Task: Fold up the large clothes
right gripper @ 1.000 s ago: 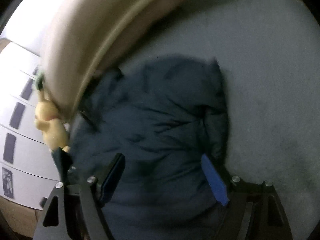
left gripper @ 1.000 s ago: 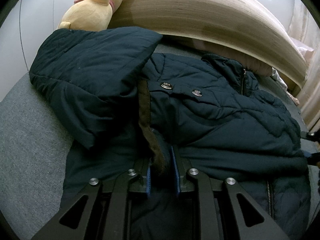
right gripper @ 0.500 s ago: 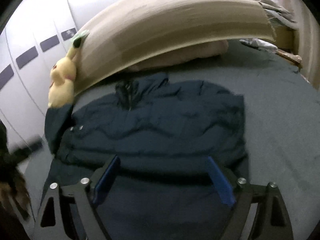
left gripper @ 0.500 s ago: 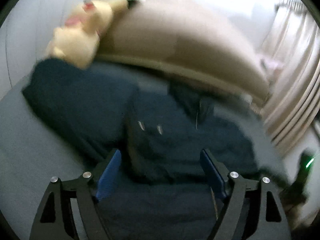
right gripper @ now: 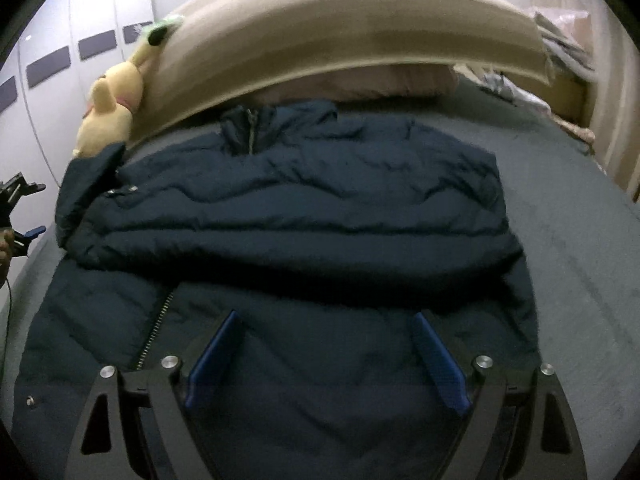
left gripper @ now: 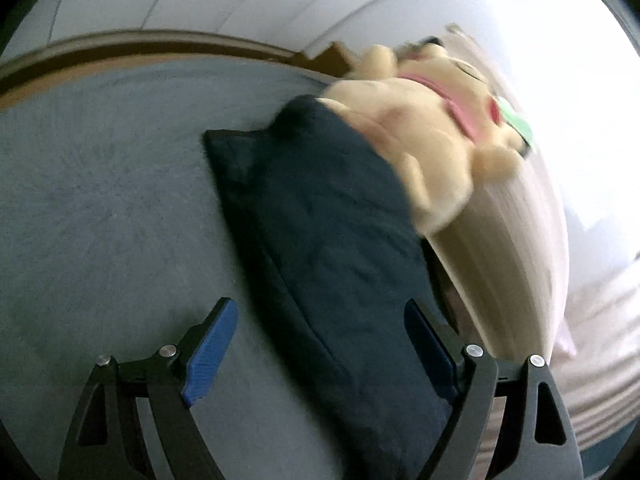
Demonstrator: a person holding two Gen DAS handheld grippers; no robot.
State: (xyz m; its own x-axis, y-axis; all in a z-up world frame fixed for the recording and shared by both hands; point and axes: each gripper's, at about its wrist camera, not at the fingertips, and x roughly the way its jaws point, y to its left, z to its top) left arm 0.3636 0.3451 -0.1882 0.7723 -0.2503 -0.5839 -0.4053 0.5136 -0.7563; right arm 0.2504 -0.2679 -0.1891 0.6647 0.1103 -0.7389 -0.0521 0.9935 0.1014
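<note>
The dark blue padded jacket [right gripper: 304, 216] lies spread on the grey bed [right gripper: 580, 240], collar toward the beige headboard [right gripper: 340, 36] and yellow plush toy [right gripper: 110, 108], while the left gripper [left gripper: 320, 344], just opened, and the right gripper [right gripper: 324, 356] hover with fingers wide, holding nothing.

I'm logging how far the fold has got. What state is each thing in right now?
jacket: lying on the bed, both sleeves folded across the front, front zip partly open near the hem.
hood: spread flat beside the jacket, its tip against the plush toy.
plush toy: lying against the headboard.
left gripper: open, holding nothing.
right gripper: open above the jacket, holding nothing.
</note>
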